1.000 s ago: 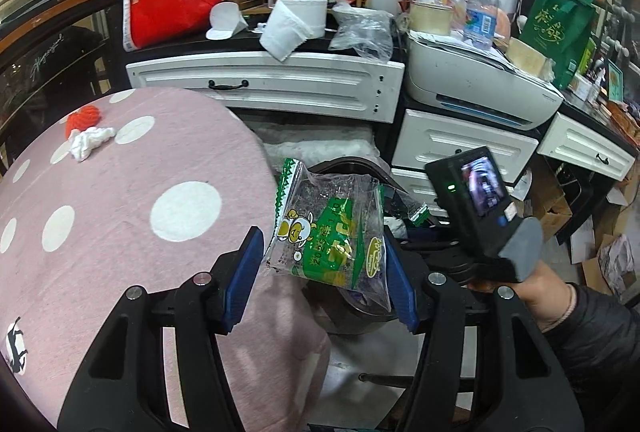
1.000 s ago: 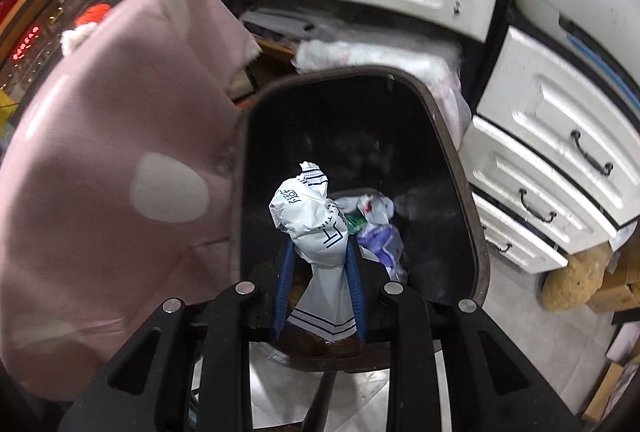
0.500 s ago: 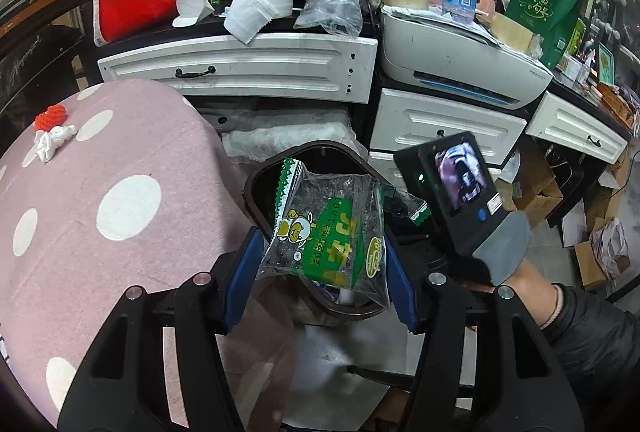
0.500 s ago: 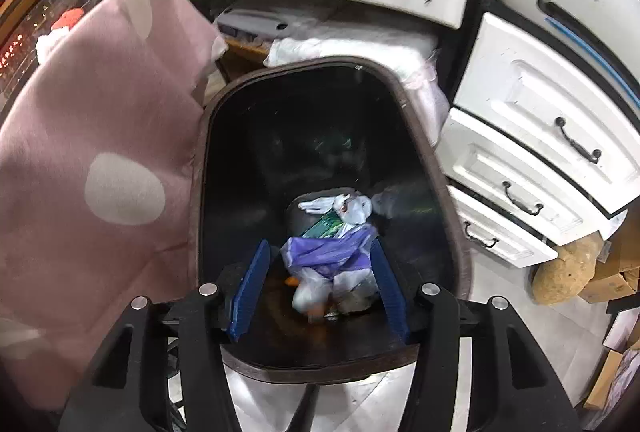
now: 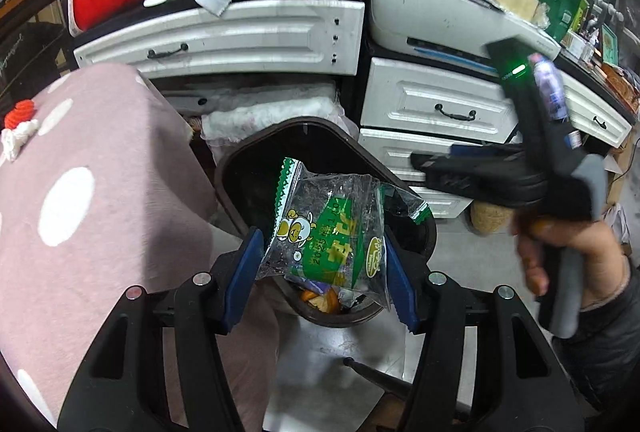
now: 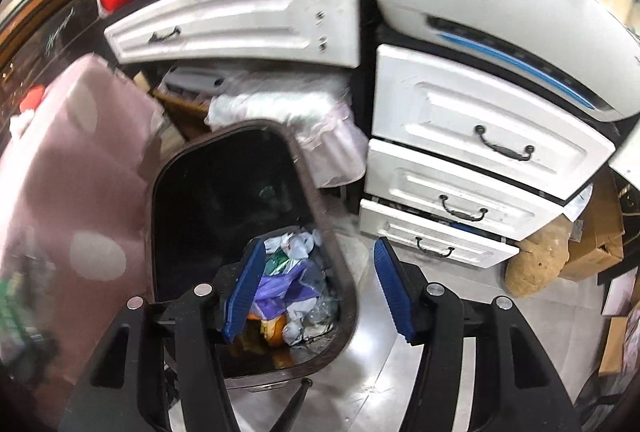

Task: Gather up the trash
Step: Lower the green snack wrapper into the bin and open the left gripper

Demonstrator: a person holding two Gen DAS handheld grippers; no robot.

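Observation:
My left gripper is shut on a clear plastic snack wrapper with green and yellow print, held above the dark brown trash bin. The bin also shows in the right wrist view, with crumpled paper, purple plastic and other trash at its bottom. My right gripper is open and empty, above the bin's right rim. In the left wrist view it is off to the right of the bin, held by a hand.
A round table with a pink polka-dot cloth stands left of the bin, with a red and white scrap on it. White drawers and a printer stand behind. Cardboard boxes lie on the floor at right.
My right gripper opened and dropped the white crumpled paper into the bin, then drew back to the right. My left gripper carried the wrapper from beside the table to over the bin.

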